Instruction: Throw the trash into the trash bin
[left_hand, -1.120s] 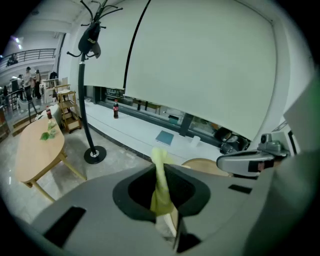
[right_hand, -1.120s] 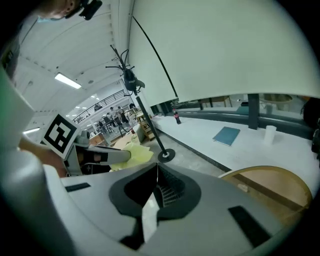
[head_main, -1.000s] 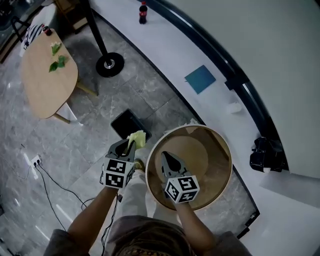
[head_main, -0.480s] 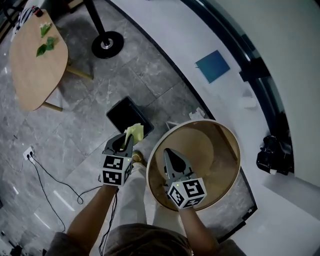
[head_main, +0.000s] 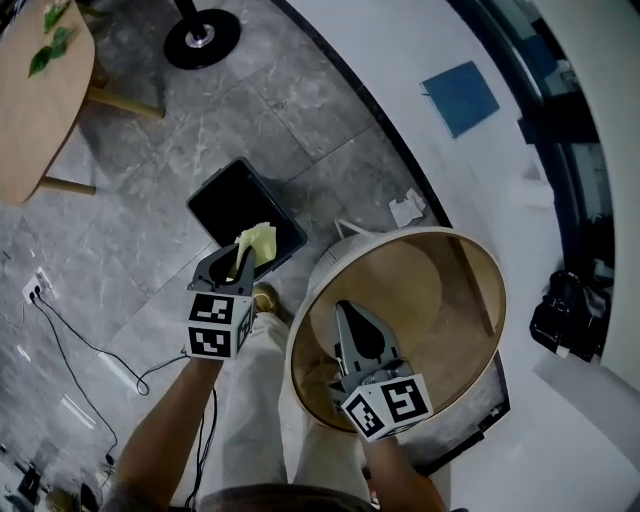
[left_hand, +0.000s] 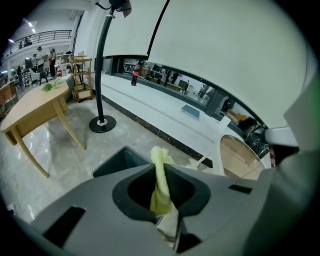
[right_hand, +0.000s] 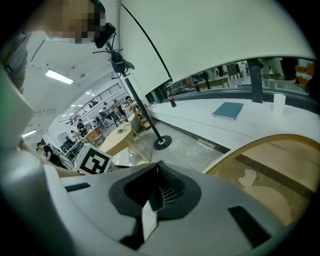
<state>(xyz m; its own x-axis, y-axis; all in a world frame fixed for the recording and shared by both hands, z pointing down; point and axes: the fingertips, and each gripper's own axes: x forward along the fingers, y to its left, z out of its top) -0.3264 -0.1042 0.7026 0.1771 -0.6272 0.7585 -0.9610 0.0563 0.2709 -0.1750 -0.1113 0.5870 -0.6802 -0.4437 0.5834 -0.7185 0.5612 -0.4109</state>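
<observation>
Head view has your left gripper (head_main: 232, 268) clamped on the yellow-green paper scrap (head_main: 258, 242) over the near rim of the black trash bin (head_main: 222, 198), right gripper (head_main: 355, 325) closed empty, so reach further over the opening before you let go.

Crumpled pale yellow-green trash (head_main: 257, 242), pinched between the closed left tongs (head_main: 238, 265) and poking up past their tips, shows in the head view over the near edge of the black, open-topped square trash bin (head_main: 222, 200) standing on the grey floor (head_main: 120, 250).
</observation>
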